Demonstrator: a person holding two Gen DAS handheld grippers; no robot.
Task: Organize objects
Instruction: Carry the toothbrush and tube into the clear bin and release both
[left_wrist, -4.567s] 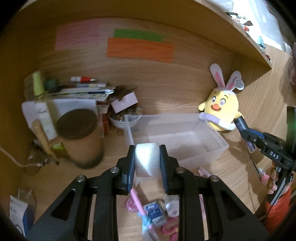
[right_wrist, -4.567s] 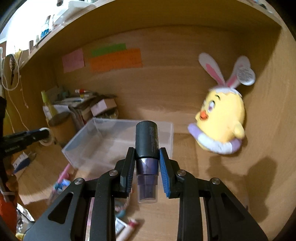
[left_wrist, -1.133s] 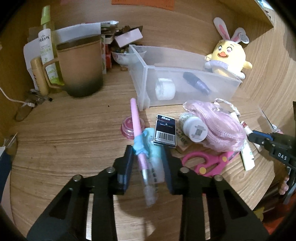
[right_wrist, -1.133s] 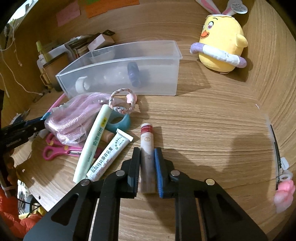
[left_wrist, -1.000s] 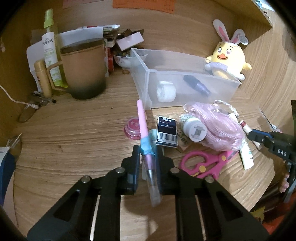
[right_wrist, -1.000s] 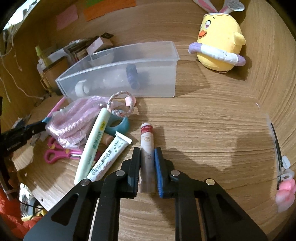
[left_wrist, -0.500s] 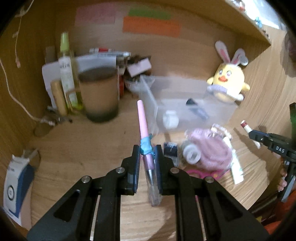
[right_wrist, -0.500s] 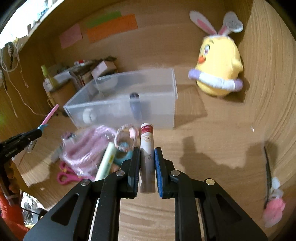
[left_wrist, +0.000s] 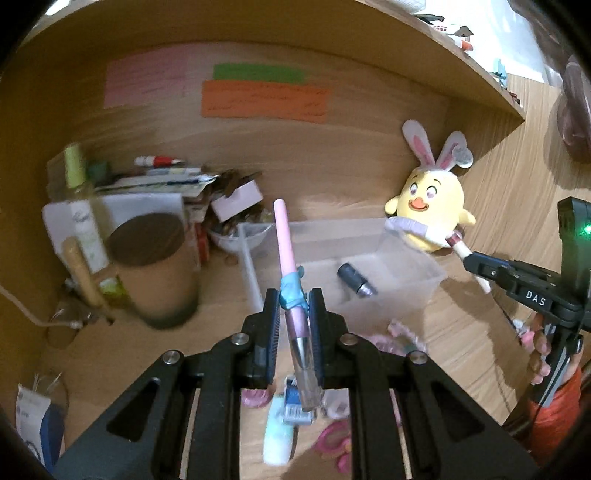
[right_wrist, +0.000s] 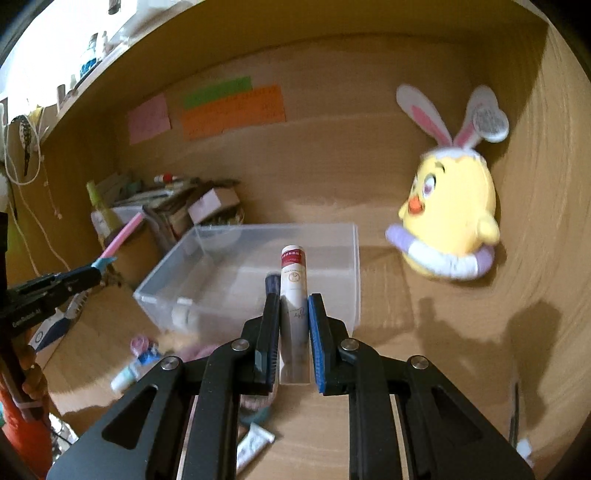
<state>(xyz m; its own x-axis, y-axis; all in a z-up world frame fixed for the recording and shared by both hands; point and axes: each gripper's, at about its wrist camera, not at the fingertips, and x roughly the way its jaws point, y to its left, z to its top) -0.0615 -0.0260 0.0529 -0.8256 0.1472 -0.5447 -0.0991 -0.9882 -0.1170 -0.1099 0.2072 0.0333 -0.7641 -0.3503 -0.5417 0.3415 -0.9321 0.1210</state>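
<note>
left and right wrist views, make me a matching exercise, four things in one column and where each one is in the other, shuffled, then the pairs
Things:
1. pink pen
2. white tube
3. dark cylinder
4. yellow plush chick

Places:
A. lying inside the clear bin
B. clamped in the right gripper
C. against the right wall, beside the bin
D. clamped in the left gripper

Pairs: 1-D, 2-B, 3-A, 4-C

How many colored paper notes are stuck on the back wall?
3. A pink note sits on the left, a green note is to its right, and an orange note is just under the green one. None look hidden.
</note>
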